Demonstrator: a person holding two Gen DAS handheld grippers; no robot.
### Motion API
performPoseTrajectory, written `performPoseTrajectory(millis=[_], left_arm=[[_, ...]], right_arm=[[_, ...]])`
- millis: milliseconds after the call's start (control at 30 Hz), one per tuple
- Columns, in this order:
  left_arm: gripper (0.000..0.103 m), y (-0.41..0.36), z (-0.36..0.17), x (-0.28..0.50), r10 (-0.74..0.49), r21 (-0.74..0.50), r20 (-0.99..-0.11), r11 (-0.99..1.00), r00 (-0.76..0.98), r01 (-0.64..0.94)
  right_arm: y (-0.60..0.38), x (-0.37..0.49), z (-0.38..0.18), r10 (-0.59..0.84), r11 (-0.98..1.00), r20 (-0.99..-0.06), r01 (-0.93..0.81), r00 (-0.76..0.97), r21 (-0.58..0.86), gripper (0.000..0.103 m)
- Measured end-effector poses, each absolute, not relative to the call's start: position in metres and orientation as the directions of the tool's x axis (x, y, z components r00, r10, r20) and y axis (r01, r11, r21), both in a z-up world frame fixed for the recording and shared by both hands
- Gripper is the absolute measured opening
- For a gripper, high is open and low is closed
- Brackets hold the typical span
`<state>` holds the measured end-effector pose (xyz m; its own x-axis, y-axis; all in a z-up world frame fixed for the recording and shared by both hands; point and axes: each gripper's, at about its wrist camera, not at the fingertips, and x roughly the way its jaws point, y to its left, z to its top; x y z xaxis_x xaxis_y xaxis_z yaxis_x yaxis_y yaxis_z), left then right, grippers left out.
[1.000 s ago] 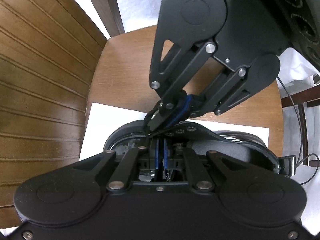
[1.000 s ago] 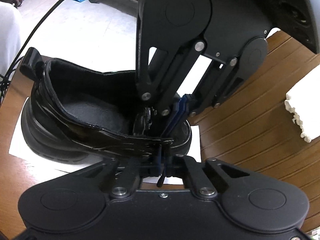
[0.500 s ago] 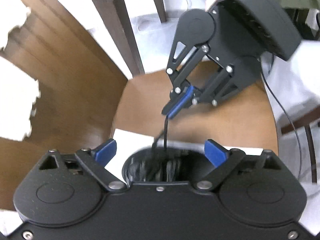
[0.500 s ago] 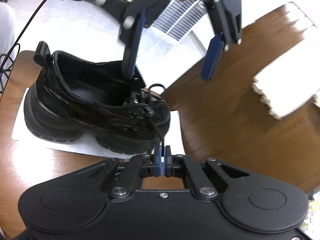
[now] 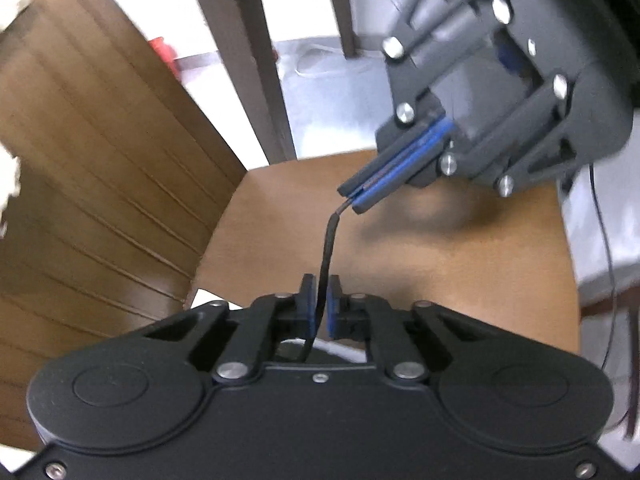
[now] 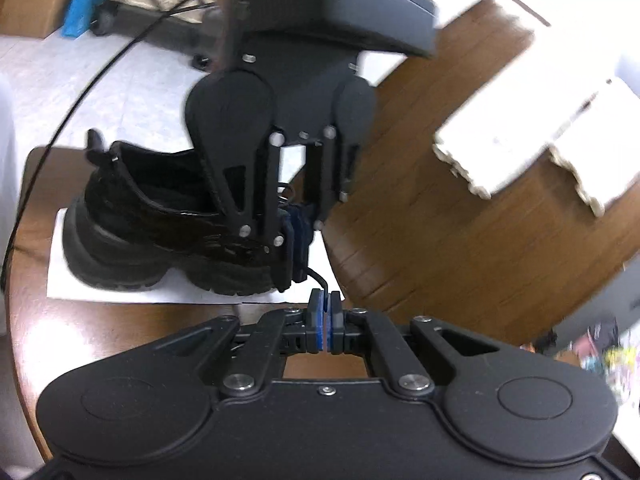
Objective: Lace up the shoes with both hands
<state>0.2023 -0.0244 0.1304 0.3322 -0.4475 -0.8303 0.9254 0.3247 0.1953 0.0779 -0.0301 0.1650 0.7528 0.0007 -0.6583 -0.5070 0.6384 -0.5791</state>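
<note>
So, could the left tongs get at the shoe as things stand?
Probably, but not freely: the left tongs, just closed, pinch the lace, which the right tongs also hold. The shoe lies close by, with nothing between.

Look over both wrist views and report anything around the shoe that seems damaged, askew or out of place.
The white blocks lying on the wooden surface right of the shoe have ragged, crumbled-looking edges, like broken foam, though blur prevents certainty. The shoe stands upright on its paper sheet. Nothing else stands out.

Both wrist views look steeply down, close, facing each other across the lace point(image 5: 326, 248).
</note>
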Motion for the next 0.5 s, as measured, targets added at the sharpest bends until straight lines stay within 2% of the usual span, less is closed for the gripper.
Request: performPoseTrajectory(millis=[67,133,200,233,300,433,467,500], left_arm=[[0.004,-0.013,0.134,0.207,-0.488,0.129,-0.800,0.425,0.347,0.896],[0.004,0.002,0.134,0.210,-0.516,0.059,-0.766,0.538,0.384,0.841],[0.004,0.012,0.134,0.211,-0.539,0.004,-0.734,0.605,0.413,0.796],[0.004,0.016,0.134,0.209,-0.552,-0.020,-0.716,0.627,0.427,0.779],[0.004,0.019,0.134,0.202,-0.565,-0.040,-0.696,0.647,0.444,0.761],[0.004,0.017,0.135,0.193,-0.576,-0.042,-0.670,0.659,0.468,0.751],[0.004,0.018,0.135,0.193,-0.581,-0.047,-0.662,0.663,0.474,0.747],[0.004,0.019,0.136,0.191,-0.587,-0.051,-0.650,0.667,0.482,0.743]], right_arm=[[-0.040,0.078,0.171,0.002,0.754,-0.636,-0.419,0.772,-0.506,0.006],[-0.053,0.078,0.176,-0.001,0.866,-0.610,-0.305,0.792,-0.397,0.019],[-0.070,0.077,0.178,-0.019,0.964,-0.585,-0.141,0.811,-0.226,0.069],[-0.077,0.076,0.178,-0.020,0.990,-0.574,-0.063,0.819,-0.123,0.076],[-0.088,0.071,0.173,0.037,0.990,-0.531,0.044,0.847,0.138,0.076],[-0.092,0.078,0.163,0.091,0.908,-0.453,0.113,0.887,0.403,0.075],[-0.092,0.082,0.159,0.110,0.878,-0.443,0.121,0.890,0.462,0.070],[-0.092,0.086,0.156,0.127,0.857,-0.436,0.123,0.891,0.501,0.060]])
